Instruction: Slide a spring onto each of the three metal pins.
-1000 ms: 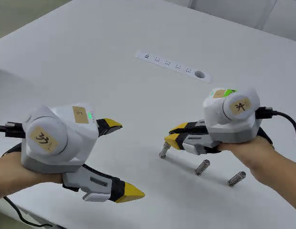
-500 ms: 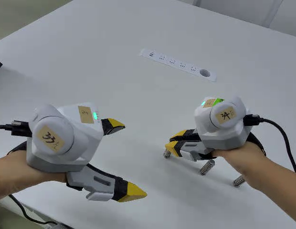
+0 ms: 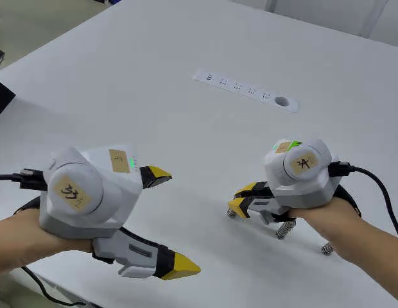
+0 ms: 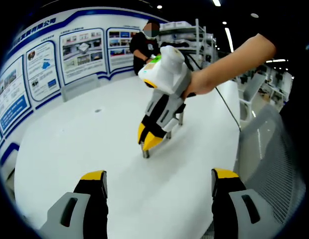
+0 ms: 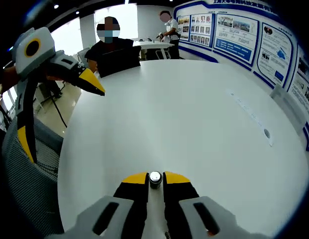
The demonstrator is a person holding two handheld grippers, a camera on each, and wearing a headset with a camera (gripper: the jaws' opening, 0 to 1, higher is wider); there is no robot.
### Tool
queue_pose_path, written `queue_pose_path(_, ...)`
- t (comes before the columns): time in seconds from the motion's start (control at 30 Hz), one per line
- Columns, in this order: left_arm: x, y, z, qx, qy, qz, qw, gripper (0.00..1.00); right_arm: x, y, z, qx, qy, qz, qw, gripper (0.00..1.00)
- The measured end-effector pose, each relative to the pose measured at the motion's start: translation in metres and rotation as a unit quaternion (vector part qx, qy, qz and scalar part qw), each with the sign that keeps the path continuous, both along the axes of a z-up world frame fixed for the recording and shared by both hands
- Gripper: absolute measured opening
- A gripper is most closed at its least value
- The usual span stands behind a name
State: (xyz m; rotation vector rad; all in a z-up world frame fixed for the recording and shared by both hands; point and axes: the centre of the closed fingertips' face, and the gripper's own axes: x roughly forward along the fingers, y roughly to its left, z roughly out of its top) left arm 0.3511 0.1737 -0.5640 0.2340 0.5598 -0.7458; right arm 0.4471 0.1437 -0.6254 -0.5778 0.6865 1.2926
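Pin (image 5: 155, 178) stands upright, its top pinched between the right gripper's (image 3: 237, 207) tips; left gripper (image 4: 159, 175), jaws spread and empty, hangs well apart.

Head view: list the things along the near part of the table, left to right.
left gripper → first spring, at the tips of the right gripper → second spring → third spring
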Motion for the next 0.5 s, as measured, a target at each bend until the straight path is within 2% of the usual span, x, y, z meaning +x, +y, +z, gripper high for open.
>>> queue_pose_path(0.17,0.002,-0.003,0.004,0.0,-0.004,0.002,1.0,0.88,0.002,-0.005,0.019,0.022,-0.008,-0.009,0.9997,0.15)
queue_pose_path(0.23,0.004,-0.005,0.007,-0.002,-0.005,0.004,1.0,0.88,0.003,-0.012,0.03,0.031,-0.014,-0.011,0.9993,0.16)
queue_pose_path(0.3,0.007,-0.006,0.012,-0.005,-0.011,0.006,0.9999,0.88,0.008,-0.019,0.046,0.056,-0.02,-0.029,0.9978,0.17)
queue_pose_path(0.5,0.017,-0.011,0.023,-0.012,-0.018,0.005,0.9997,0.88,0.016,-0.056,0.082,0.095,-0.031,-0.073,0.9923,0.2)
